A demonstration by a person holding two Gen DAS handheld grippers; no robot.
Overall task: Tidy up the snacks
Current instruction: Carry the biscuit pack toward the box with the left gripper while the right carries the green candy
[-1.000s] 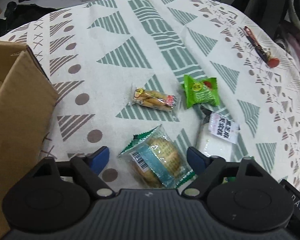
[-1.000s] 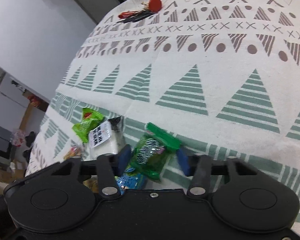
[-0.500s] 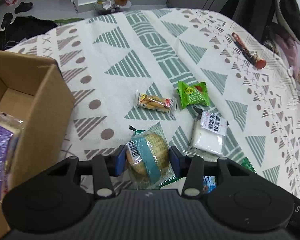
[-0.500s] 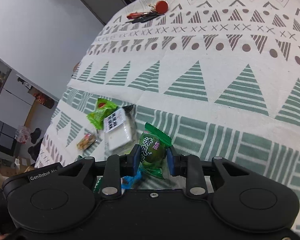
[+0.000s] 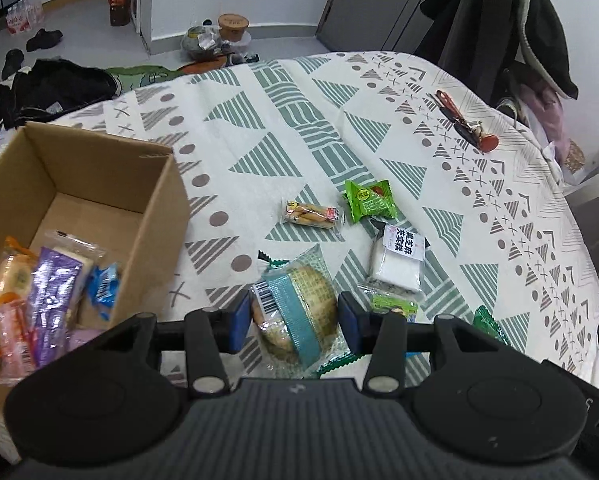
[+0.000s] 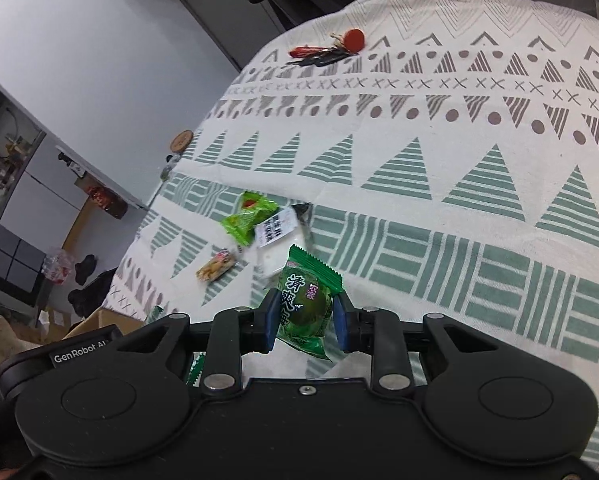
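The left claw [image 5: 294, 320] is pinching a round pastry [image 5: 295, 310] in clear wrap with a teal band, raised beside the cardboard box [image 5: 157, 216]. The right claw [image 6: 305, 314] is squeezing a green candy packet [image 6: 305, 306] with white lettering, lifted above the patterned tabletop [image 6: 459, 184].

"What can't we see?"

"The cardboard box [image 5: 155, 216] left of the left gripper [image 5: 295, 320] runs off the edge. Its snacks are cut off too."

"And that green packet [image 5: 485, 322] to its right?"

"The gripper body hides most of it. The white packet's label [image 5: 403, 243] is too small to read."
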